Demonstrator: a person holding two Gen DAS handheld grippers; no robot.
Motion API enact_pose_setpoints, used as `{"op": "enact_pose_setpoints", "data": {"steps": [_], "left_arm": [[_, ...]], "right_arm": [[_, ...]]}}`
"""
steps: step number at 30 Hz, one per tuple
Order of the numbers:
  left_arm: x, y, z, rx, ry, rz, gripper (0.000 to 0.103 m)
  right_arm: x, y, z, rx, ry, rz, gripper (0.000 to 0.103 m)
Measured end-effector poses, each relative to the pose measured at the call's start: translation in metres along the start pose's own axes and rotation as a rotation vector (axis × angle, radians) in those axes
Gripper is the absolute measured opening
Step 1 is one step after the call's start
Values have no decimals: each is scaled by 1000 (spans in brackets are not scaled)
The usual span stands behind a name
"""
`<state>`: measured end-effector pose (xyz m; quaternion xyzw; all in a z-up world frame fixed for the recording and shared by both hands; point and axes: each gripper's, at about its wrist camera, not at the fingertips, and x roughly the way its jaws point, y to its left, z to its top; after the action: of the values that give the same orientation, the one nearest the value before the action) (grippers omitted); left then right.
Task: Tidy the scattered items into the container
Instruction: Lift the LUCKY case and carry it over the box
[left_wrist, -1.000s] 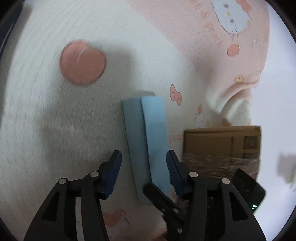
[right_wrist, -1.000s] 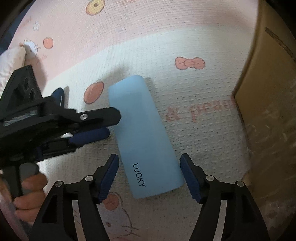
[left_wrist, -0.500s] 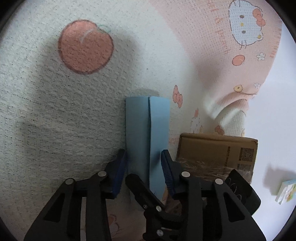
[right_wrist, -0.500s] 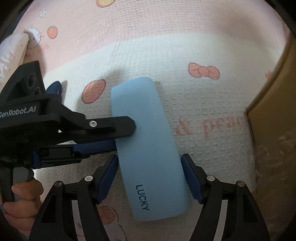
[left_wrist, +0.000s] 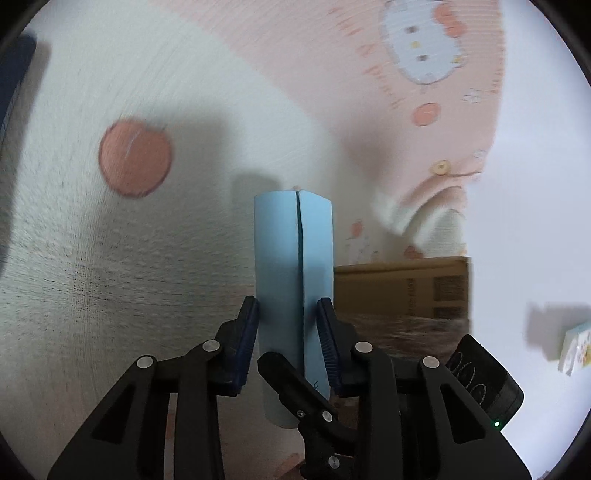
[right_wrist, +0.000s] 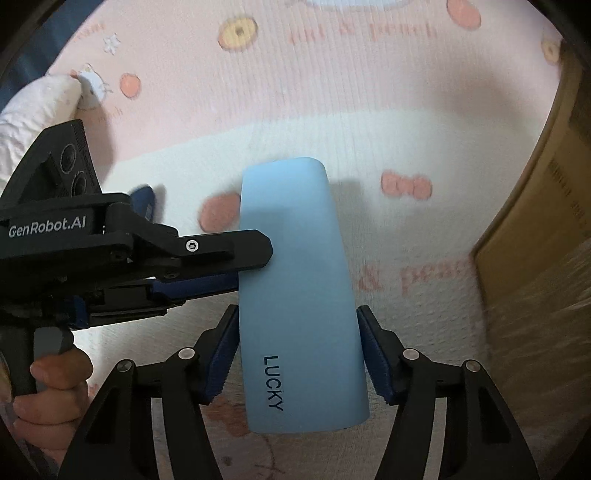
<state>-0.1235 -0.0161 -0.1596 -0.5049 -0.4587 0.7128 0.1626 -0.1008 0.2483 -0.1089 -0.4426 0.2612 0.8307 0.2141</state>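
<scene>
Light-blue case (right_wrist: 299, 302) marked "LUCKY" sits centre frame in both views, above the pink-and-white blanket (right_wrist: 332, 92). Left gripper (left_wrist: 288, 332) is closing narrow, pads pressing the case's 2 long edges. Right gripper (right_wrist: 297, 354) is closing wide, pads on both sides of it. Cardboard box (left_wrist: 402, 288) lies right of centre.

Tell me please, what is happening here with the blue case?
A person holds a gripper in each hand, and both are on one blue case marked LUCKY, above a patterned blanket. The left gripper has the case between its pads across the thin sides, its jaws closing. The right gripper straddles the wide face, also closing, and its pads look at or very near the edges. A cardboard box, probably the container, stands just beside them.
</scene>
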Motion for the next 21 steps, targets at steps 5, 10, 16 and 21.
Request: {"op": "enact_pose_setpoints", "data": {"steps": [5, 10, 16, 21], "left_arm": [[-27, -45, -10, 98, -35, -29, 31], [-38, -96, -24, 242, -58, -27, 31], [-33, -155, -35, 370, -54, -68, 29], [-25, -177, -33, 373, -39, -120, 28]], "right_arm": [[-48, 14, 9, -47, -83, -70, 60], [-92, 10, 14, -36, -163, -101, 58], [-135, -12, 19, 10, -253, -113, 60], [-160, -50, 14, 124, -281, -32, 59]]}}
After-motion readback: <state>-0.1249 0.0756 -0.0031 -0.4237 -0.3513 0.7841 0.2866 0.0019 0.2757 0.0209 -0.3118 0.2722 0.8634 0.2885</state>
